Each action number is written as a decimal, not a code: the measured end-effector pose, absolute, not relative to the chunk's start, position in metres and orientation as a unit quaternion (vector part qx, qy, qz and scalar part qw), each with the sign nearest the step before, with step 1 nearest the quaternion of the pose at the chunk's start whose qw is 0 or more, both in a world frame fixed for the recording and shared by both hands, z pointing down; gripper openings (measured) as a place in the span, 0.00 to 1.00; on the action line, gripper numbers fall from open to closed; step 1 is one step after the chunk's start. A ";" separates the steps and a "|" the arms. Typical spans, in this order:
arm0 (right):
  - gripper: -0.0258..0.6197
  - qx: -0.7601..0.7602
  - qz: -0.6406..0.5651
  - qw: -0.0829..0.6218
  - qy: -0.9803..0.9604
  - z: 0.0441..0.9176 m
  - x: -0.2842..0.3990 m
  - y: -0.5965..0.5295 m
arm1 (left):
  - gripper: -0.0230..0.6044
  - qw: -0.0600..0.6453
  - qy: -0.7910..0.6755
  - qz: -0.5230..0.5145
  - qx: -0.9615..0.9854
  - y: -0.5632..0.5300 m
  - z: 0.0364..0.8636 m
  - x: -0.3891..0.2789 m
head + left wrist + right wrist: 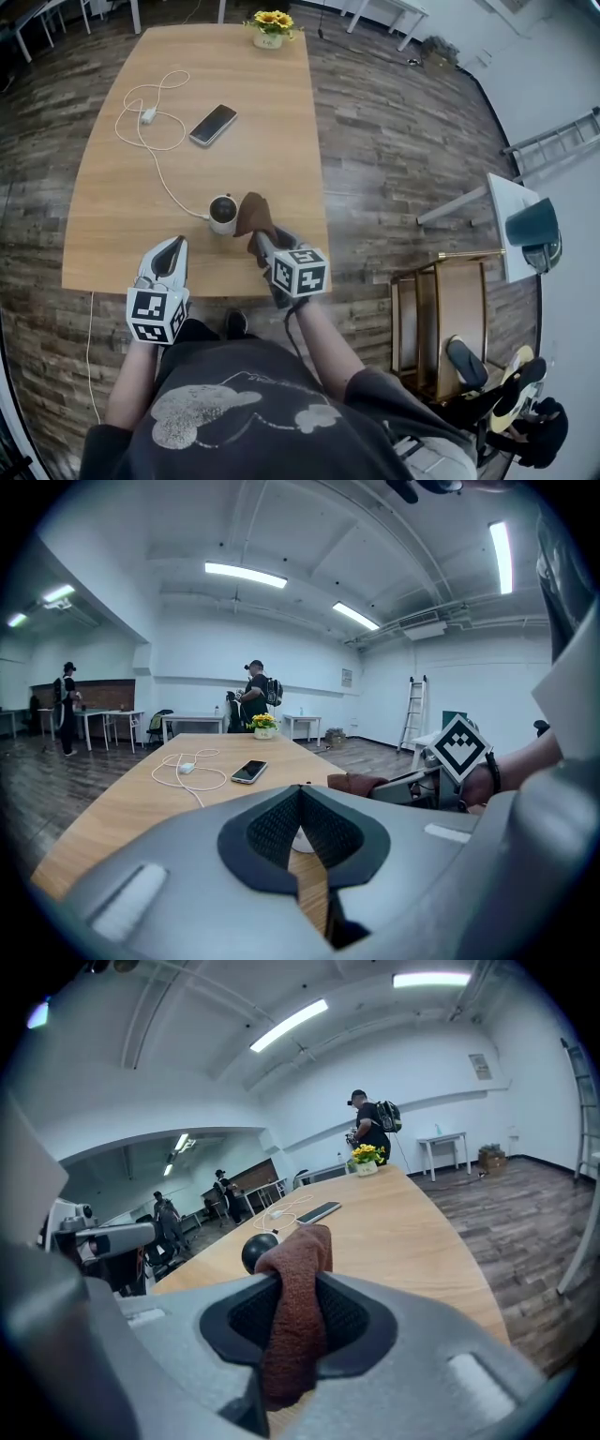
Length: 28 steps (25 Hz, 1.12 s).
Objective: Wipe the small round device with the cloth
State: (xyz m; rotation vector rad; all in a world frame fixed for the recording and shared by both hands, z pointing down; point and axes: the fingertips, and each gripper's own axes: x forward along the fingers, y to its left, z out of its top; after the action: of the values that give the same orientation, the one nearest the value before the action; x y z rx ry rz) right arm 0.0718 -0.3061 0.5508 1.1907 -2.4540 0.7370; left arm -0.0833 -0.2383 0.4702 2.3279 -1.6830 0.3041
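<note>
The right claw (260,244) is clamped on the brown cloth (253,216). The cloth's long axis runs from the jaws toward 12 o'clock, with its free end folded over. Just beside it at 9 o'clock, the small round device (223,214) stands upright on the counter (244,103), dark top up. At the device's 7 o'clock, the left claw (169,248) has its jaws together, holding nothing.
</note>
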 end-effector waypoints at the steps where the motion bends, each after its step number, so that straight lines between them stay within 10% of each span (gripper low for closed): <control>1: 0.16 0.414 0.246 0.162 -0.861 0.549 0.074 -0.305 | 0.07 0.127 -0.577 0.105 0.800 -0.239 0.471 -0.083; 28: 0.16 0.373 0.285 0.286 -0.835 0.614 0.008 -0.272 | 0.07 0.180 -0.528 0.128 0.820 -0.267 0.503 -0.115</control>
State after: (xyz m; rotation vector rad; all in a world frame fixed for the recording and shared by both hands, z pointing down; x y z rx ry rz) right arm 0.0080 -0.2723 0.6142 0.9977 -2.2318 0.7616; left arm -0.1154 -0.2673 0.5029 2.3186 -1.4912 0.3613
